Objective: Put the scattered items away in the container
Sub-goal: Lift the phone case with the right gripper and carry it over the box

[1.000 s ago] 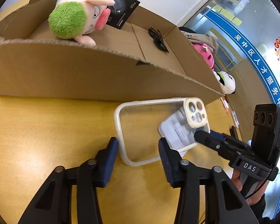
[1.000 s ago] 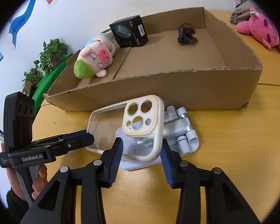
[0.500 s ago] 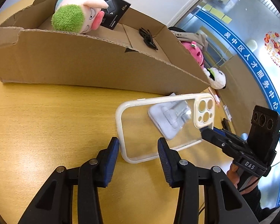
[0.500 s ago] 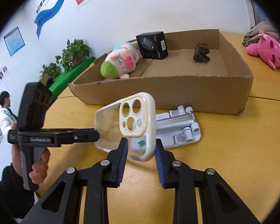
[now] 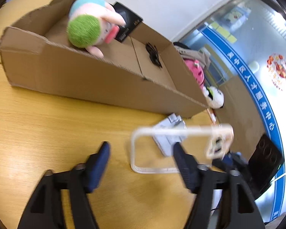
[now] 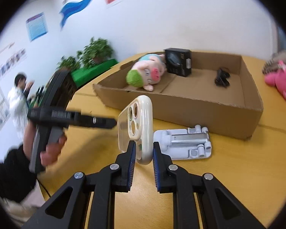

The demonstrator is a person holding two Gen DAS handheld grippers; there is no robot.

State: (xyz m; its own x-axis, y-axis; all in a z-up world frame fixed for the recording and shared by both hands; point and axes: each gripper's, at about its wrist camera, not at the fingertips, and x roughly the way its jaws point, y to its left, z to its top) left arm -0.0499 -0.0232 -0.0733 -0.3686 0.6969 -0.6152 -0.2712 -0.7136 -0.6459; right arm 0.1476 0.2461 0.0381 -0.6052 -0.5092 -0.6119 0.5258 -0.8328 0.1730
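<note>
My right gripper (image 6: 143, 152) is shut on a clear cream-rimmed phone case (image 6: 141, 122) and holds it on edge above the wooden table. The case also shows in the left wrist view (image 5: 179, 148), lifted and blurred. My left gripper (image 5: 141, 158) is open and empty, low over the table to the left of the case. A grey folding phone stand (image 6: 185, 143) lies on the table in front of the cardboard box (image 6: 181, 108). The box holds a green-haired pig plush (image 6: 145, 74), a black carton (image 6: 178, 61) and a black clip (image 6: 222, 76).
A pink plush (image 6: 280, 80) lies on the table right of the box. A white panda plush (image 5: 215, 97) sits past the box's far corner. A person stands at the far left (image 6: 17, 99), with plants (image 6: 93, 51) behind.
My right gripper has raised the phone case off the table and turned it on edge. My left gripper has drawn back to the left, away from the case.
</note>
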